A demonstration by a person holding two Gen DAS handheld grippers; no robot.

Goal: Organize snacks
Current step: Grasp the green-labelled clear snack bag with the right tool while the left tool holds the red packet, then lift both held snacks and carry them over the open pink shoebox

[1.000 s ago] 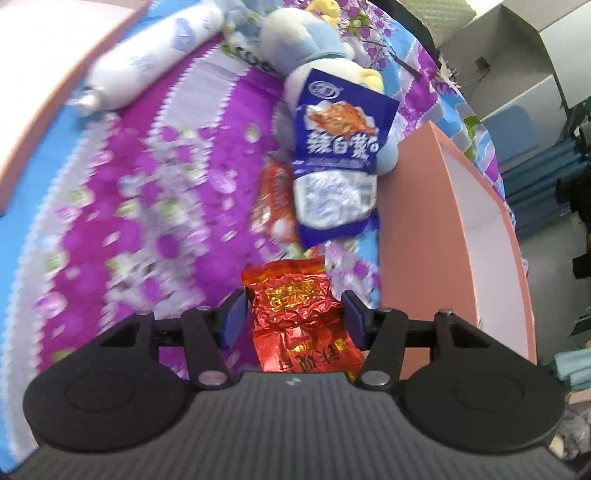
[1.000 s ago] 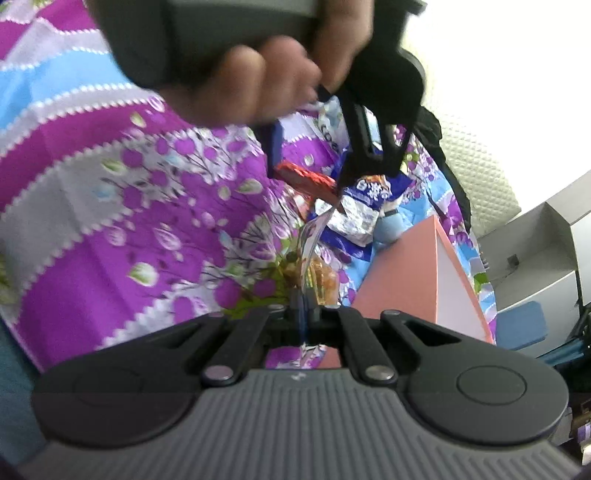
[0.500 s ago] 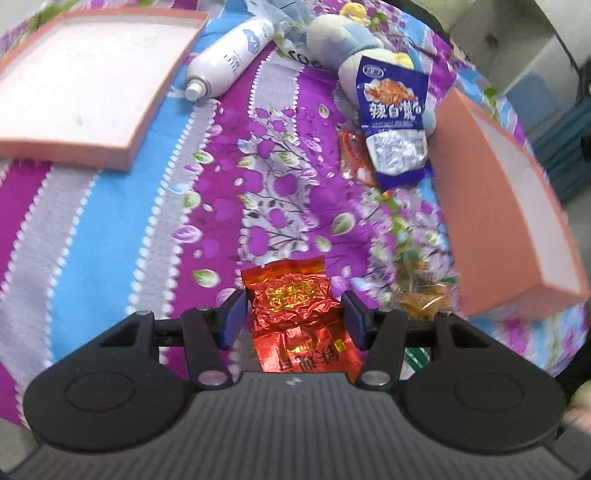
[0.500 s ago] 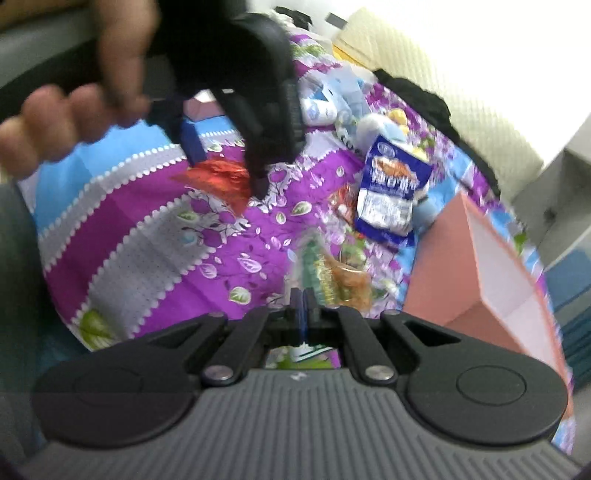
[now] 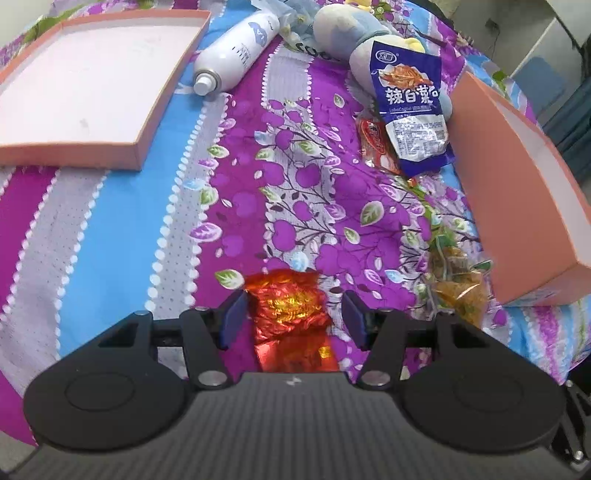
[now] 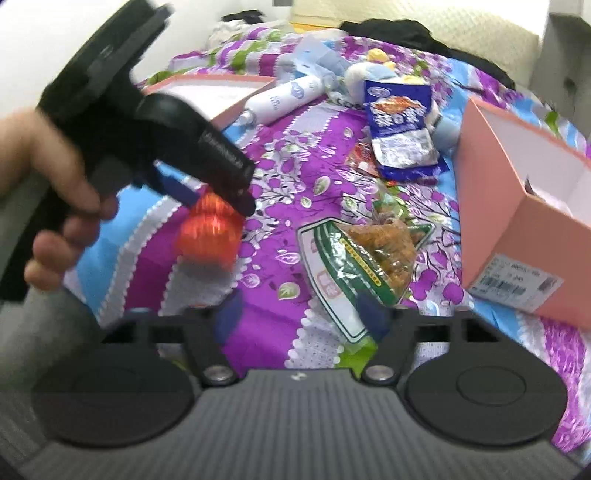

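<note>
My left gripper is open, its fingers apart on either side of a red foil snack packet; the packet looks free of the pads, whether it rests on the bedspread I cannot tell. The right wrist view shows that gripper over the blurred packet. My right gripper is open and empty, with a green-edged clear snack bag lying just in front of its right finger. That bag also shows in the left wrist view. A blue snack bag and a small red packet lie farther back.
An open pink box stands at the right, also in the right wrist view. A shallow pink box lid lies at the back left. A white bottle and a plush toy lie at the back on the floral bedspread.
My left gripper's fingers have spread off the red foil packet. My right gripper has opened and the green-edged bag now lies on the bedspread. Both grippers pulled back toward the near edge.
</note>
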